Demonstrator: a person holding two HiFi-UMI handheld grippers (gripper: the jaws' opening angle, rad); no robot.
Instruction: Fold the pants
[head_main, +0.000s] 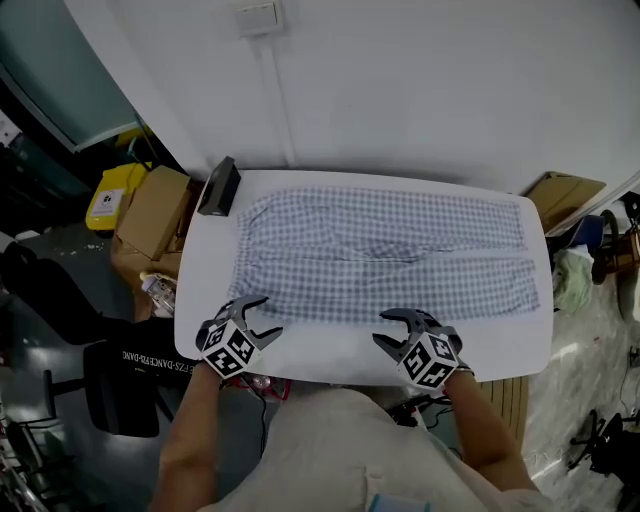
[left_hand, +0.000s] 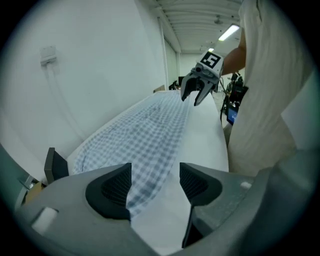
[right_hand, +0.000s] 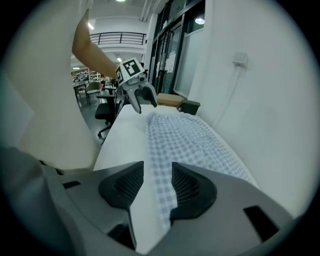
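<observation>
Blue-and-white checked pants (head_main: 385, 255) lie spread flat across the white table (head_main: 330, 358), legs running to the right. Both grippers hover at the near hem. My left gripper (head_main: 262, 318) is open near the pants' near left corner. In the left gripper view the left gripper (left_hand: 155, 185) has that hem (left_hand: 145, 135) showing below the gap between its pads, apart from them. My right gripper (head_main: 388, 330) is open too, beside the near edge at mid-length. In the right gripper view the right gripper (right_hand: 157, 185) has the cloth edge (right_hand: 185, 140) lying under its gap. Nothing is held.
A black box (head_main: 219, 186) stands on the table's far left corner. Cardboard boxes (head_main: 150, 215) and a yellow container (head_main: 112, 195) sit on the floor at the left, a black chair (head_main: 120, 385) at the near left. More cardboard (head_main: 565, 195) leans at the right.
</observation>
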